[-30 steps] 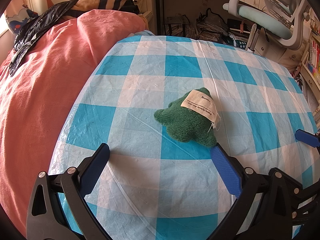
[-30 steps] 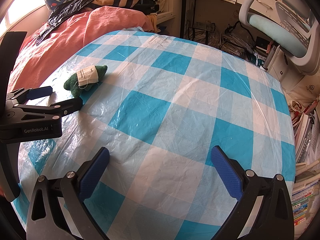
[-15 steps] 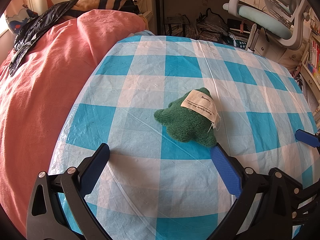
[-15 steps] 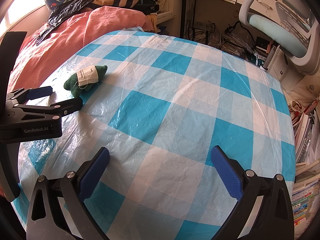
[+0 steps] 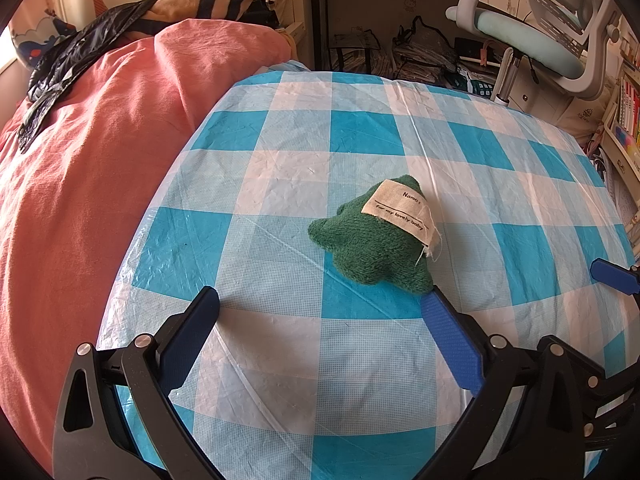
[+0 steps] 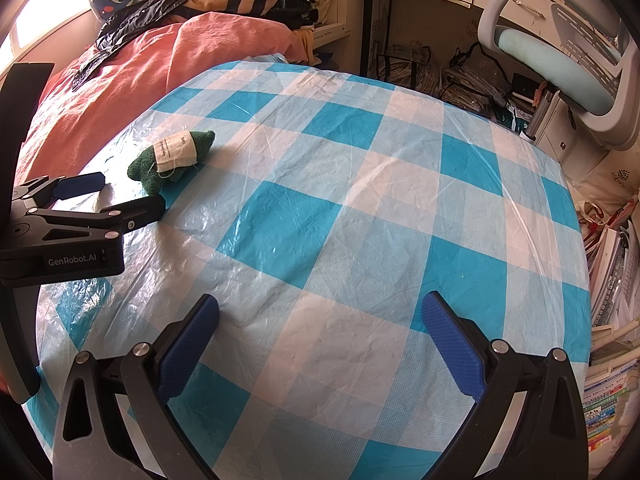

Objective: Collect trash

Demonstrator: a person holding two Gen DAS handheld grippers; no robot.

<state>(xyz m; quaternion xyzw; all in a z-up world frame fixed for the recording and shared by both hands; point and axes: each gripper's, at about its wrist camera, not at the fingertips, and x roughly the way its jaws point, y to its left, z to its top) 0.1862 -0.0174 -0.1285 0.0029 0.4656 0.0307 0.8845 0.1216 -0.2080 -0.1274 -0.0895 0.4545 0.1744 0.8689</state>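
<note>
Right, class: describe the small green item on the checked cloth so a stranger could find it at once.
Start at the blue and white checked cloth beside the pink bedding. Near its pink-side edge, just ahead of the open left gripper, lies a green plush piece. It is the only loose item on the cloth, with a cream fabric label sewn on.

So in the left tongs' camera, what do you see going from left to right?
Pink rumpled blanket → blue-and-white checked plastic sheet → fuzzy green plush toy with a white cloth label → pale blue office chair.
</note>
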